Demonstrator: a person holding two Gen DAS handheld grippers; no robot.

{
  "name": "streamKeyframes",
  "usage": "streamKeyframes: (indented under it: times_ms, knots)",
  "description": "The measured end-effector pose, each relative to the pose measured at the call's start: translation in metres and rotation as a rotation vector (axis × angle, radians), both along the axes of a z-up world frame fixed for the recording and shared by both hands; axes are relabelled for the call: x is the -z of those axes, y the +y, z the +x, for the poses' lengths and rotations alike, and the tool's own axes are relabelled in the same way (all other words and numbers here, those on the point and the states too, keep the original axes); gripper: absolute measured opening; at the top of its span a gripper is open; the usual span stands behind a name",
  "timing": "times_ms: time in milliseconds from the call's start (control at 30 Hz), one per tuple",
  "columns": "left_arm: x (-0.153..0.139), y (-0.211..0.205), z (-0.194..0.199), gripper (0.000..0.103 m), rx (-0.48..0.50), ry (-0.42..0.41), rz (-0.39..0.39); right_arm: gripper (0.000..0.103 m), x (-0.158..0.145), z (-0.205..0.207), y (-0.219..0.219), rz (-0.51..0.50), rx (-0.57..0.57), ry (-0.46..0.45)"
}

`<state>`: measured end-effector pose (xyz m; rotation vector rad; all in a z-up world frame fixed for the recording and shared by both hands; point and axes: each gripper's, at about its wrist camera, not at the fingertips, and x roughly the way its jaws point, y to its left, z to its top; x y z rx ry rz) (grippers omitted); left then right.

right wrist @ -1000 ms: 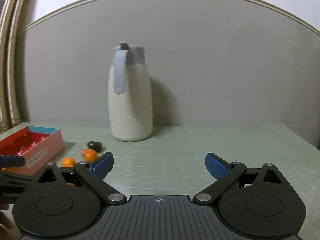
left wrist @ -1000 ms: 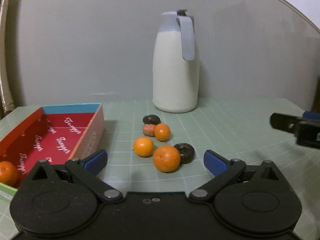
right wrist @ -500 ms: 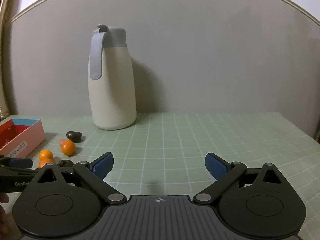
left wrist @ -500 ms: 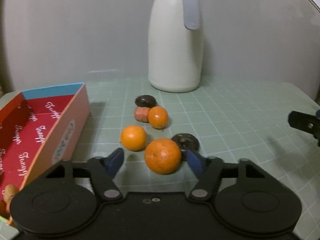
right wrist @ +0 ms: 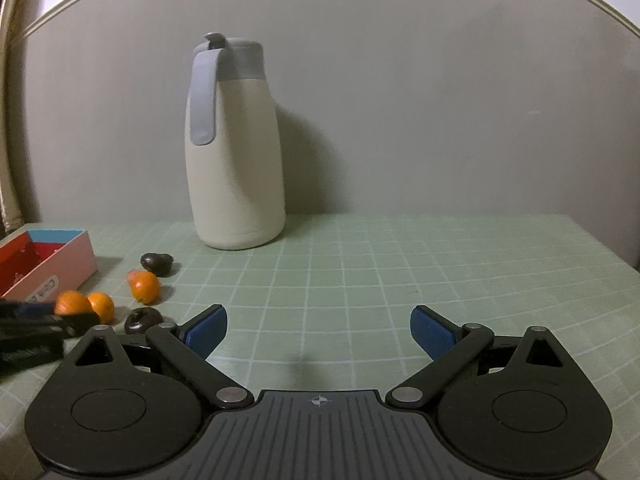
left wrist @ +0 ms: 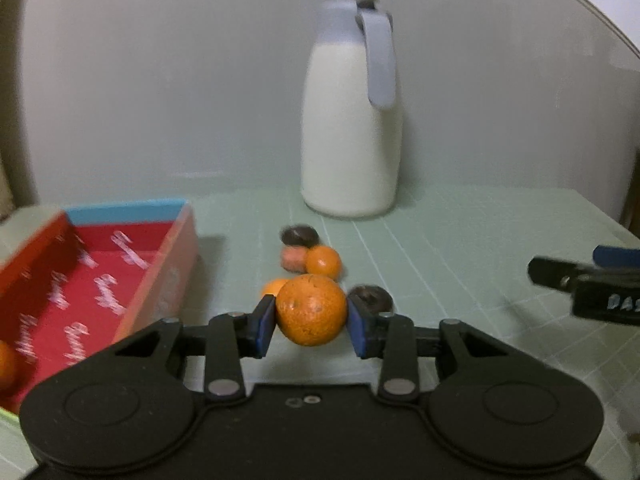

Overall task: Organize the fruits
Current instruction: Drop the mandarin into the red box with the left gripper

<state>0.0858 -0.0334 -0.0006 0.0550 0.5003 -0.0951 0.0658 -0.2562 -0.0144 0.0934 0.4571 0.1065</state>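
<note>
My left gripper [left wrist: 311,322] has a large orange [left wrist: 311,309] between its blue pads; the jaws are closing and both pads touch its sides. Behind it on the green mat lie two small oranges [left wrist: 324,261] [left wrist: 274,287], a pink fruit [left wrist: 292,260] and two dark fruits [left wrist: 299,236] [left wrist: 370,298]. The red box [left wrist: 168,264] stands open to the left with one orange [left wrist: 6,364] inside. My right gripper [right wrist: 319,330] is open over bare mat with nothing between its fingers. It also shows at the right edge of the left wrist view.
A tall white jug [right wrist: 236,152] with a grey handle stands at the back of the mat against the wall. The green grid mat [right wrist: 400,272] stretches to the right of the fruits. The table's right edge lies at the far right.
The left gripper went forward to the large orange and its wide-open jaws closed in onto the fruit's sides. The right gripper shifted a little and stayed open.
</note>
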Motion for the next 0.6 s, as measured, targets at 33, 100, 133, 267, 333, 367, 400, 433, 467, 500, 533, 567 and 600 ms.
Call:
streamKeyframes:
  times_ms: [33,100,133,267,333,367,400,433,467,500,533,567,600]
  knots:
    - [-0.004,0.004,-0.004,0.028,-0.009,-0.017,0.006,0.098,0.0,0.0,0.003,-0.001,-0.005,0.0]
    - [-0.011,0.014,-0.013,0.028,-0.035,-0.045,0.018,0.098,-0.001,0.0,0.008,0.001,-0.017,0.0]
    - [-0.014,0.021,-0.016,0.028,-0.052,-0.057,0.016,0.098,-0.002,0.0,0.012,0.002,-0.024,-0.001]
    - [-0.022,0.054,-0.025,0.028,-0.14,-0.074,0.019,0.098,-0.004,-0.001,0.029,0.008,-0.054,-0.005]
    - [-0.023,0.072,-0.029,0.028,-0.187,-0.074,0.02,0.098,-0.005,-0.003,0.04,0.004,-0.073,-0.008]
    - [-0.023,0.082,-0.03,0.028,-0.21,-0.071,0.019,0.098,-0.005,-0.003,0.045,0.001,-0.084,-0.011]
    - [-0.022,0.09,-0.031,0.028,-0.23,-0.064,0.018,0.098,-0.005,-0.004,0.05,-0.004,-0.093,-0.014]
    - [-0.022,0.098,-0.031,0.029,-0.249,-0.057,0.014,0.098,-0.006,-0.005,0.054,-0.01,-0.103,-0.017]
    - [-0.022,0.107,-0.03,0.03,-0.263,-0.049,0.007,0.098,-0.006,-0.005,0.058,-0.016,-0.109,-0.02]
    - [-0.021,0.114,-0.03,0.04,-0.268,-0.041,-0.002,0.098,-0.006,-0.006,0.061,-0.022,-0.115,-0.021]
    - [-0.021,0.12,-0.031,0.07,-0.269,-0.033,-0.011,0.098,-0.005,-0.006,0.064,-0.027,-0.118,-0.021]
    - [-0.021,0.123,-0.035,0.087,-0.284,-0.042,-0.012,0.098,-0.005,-0.006,0.066,-0.029,-0.121,-0.02]
    - [-0.023,0.124,-0.04,0.096,-0.308,-0.07,0.0,0.098,-0.005,-0.007,0.067,-0.029,-0.122,-0.02]
